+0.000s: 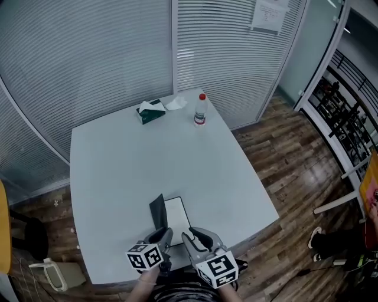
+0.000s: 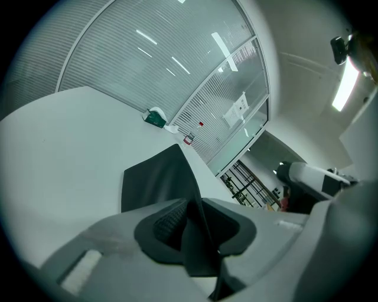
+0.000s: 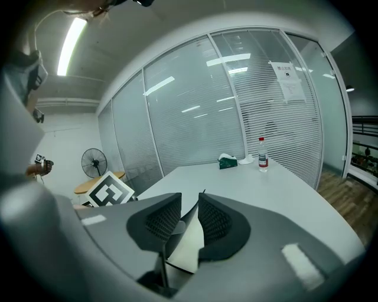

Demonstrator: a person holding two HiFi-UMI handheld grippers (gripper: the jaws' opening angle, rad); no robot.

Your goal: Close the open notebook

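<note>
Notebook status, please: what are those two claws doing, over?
Left gripper: jaws slightly apart around the raised dark cover. Right gripper: jaws apart, white page between. Notebook not yet closed. Nothing in the way.

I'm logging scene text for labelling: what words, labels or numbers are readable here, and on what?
Paper notice on the glass partition: print too small to read.
Red-capped bottle: label too blurred to read.
Green tissue pack: nothing legible.
Notebook: no text shows.
</note>
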